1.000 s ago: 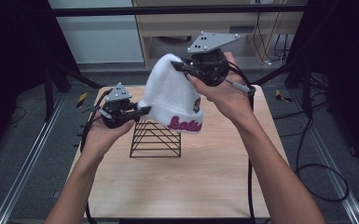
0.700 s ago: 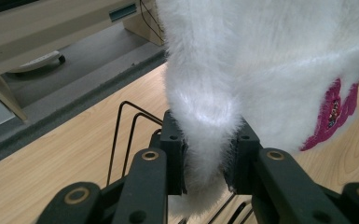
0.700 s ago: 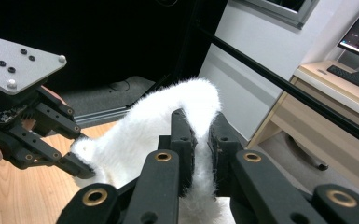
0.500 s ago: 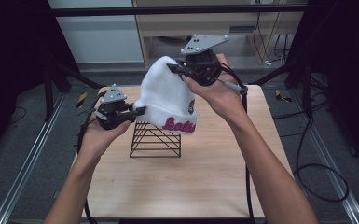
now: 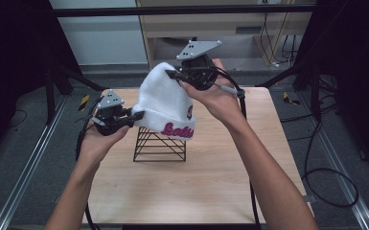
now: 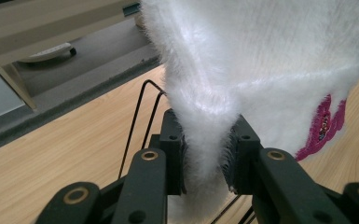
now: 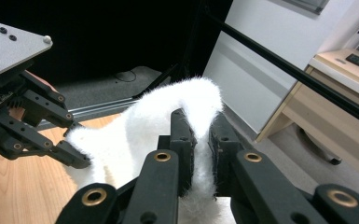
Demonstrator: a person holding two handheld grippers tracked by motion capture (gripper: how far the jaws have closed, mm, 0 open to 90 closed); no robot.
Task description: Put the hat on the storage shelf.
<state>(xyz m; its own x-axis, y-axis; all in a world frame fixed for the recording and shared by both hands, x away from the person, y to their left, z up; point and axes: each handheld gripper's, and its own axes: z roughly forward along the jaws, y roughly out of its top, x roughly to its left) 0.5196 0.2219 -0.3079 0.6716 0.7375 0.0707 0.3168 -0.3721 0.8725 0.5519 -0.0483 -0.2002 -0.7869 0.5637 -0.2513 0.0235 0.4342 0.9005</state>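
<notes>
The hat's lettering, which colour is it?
Pink on the white hat; the lettering shows best in the high view.

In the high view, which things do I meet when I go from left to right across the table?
left gripper → white beanie, held above the black wire rack → right gripper pinching the beanie's top → the person's right hand

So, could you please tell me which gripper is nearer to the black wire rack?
Left. The left gripper grips the white hat just above the wire rack; the right gripper holds its top, higher.
</notes>
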